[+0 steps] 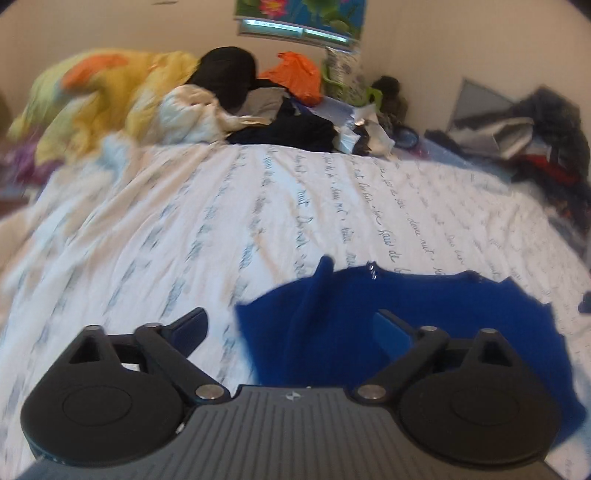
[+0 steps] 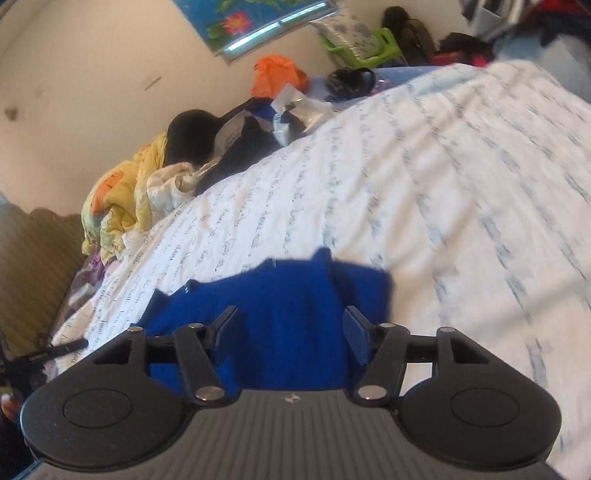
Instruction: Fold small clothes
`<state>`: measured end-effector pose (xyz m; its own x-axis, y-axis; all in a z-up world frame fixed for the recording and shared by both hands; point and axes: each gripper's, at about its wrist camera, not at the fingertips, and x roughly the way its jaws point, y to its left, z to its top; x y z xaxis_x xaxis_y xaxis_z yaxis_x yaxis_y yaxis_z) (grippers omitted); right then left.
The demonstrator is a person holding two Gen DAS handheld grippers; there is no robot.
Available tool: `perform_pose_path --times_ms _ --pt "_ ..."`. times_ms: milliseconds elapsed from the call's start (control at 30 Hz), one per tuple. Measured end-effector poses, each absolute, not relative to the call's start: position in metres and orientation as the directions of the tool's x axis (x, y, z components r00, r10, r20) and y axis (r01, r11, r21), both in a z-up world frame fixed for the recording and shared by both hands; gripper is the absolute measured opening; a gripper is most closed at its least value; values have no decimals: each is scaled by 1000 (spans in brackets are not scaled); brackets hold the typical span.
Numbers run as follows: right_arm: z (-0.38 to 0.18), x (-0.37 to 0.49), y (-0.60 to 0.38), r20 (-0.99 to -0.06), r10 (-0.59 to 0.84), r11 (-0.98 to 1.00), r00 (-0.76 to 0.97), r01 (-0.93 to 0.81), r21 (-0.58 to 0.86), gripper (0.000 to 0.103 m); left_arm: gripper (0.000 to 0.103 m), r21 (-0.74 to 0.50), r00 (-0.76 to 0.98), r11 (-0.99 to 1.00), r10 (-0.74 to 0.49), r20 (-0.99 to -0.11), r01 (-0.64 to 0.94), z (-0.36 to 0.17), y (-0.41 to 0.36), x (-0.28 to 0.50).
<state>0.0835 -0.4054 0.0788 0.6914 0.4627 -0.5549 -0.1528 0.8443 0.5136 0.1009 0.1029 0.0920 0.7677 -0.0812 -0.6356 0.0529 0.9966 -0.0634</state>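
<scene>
Your left gripper (image 1: 291, 328) has its fingers spread wide with nothing between them. Its left finger (image 1: 192, 326) sits over bare sheet, and its right finger (image 1: 393, 330) sits over the blue garment (image 1: 332, 325); whether that finger touches the cloth you cannot tell, as the picture is blurred. Your right gripper (image 2: 291, 326) is also wide apart and holds nothing. Both of its fingers (image 2: 356, 334) hang over the blue garment (image 2: 280, 306), which fills the gap between them.

The garment lies crumpled on the near part of the bed, just in front of both grippers. A raised fold (image 1: 317, 291) runs up its middle to a small peak at the far edge. In the left view it spreads to the right of the gripper, well past the right finger.

Under it is the white sheet (image 1: 221, 206) with rows of blue script, wrinkled on the left. At the far edge of the bed sits a heap: a yellow and orange quilt (image 1: 99, 96), a black item (image 1: 225, 74), dark clothes (image 1: 291, 131) and an orange bag (image 1: 295, 75), its contents not visible. Near the far corner, a green basket (image 2: 373, 40) holds a patterned white bundle (image 2: 343, 27). More clothes (image 1: 524, 129) are piled at the right. A flowered picture (image 1: 299, 14) hangs on the wall.
</scene>
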Motion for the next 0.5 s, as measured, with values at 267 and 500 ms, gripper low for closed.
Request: perform_pose_path --times_ms 267,500 --pt "35 185 -349 -693 358 926 626 -141 350 23 17 108 650 986 -2 -760 128 24 42 192" --pt "32 182 -356 -641 312 942 701 -139 306 3 11 78 735 993 -16 -678 94 44 50 192"
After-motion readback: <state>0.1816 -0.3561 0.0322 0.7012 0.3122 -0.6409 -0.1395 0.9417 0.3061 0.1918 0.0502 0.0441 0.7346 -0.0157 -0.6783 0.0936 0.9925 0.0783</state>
